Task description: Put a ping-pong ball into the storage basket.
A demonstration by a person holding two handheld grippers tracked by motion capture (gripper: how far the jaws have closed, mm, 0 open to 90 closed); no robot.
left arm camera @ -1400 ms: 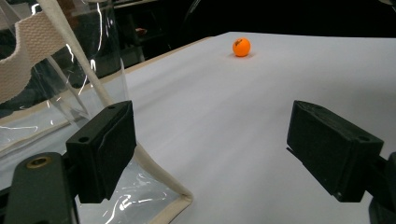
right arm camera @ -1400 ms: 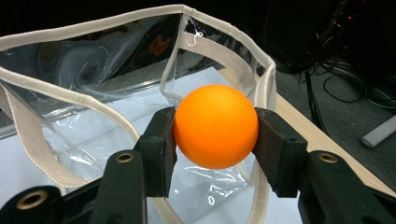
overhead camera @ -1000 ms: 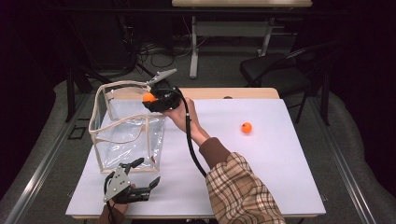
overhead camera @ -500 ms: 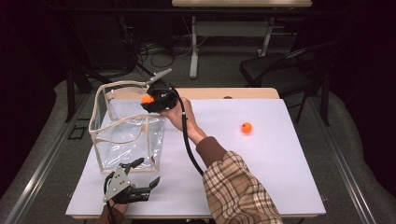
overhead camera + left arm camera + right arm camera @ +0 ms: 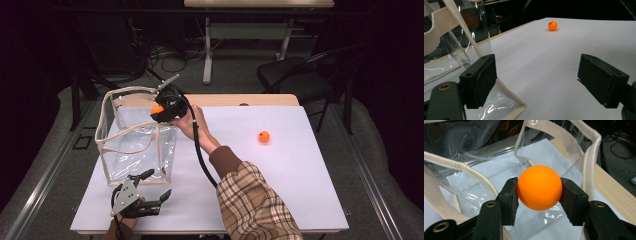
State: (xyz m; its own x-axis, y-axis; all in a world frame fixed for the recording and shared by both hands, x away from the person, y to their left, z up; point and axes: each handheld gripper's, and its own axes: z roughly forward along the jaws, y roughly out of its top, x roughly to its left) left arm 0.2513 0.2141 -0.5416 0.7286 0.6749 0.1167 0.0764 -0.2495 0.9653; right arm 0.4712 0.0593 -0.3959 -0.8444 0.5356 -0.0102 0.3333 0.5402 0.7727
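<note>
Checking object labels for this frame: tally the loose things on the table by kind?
Orange balls: 2, one clamped in the right gripper over the bag as the held ball, and the loose ball on the white table.
Clear bags with cream trim: 1, the clear bag.
Total: 3

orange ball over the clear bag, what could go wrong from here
1. The right tongs pinch the ball only at its sides; being round and smooth, it could slip out early.
2. It hangs near the bag's rim, so a drop might hit the edge and bounce onto the table.
3. The left tongs are open, not steadying the soft bag.
</note>
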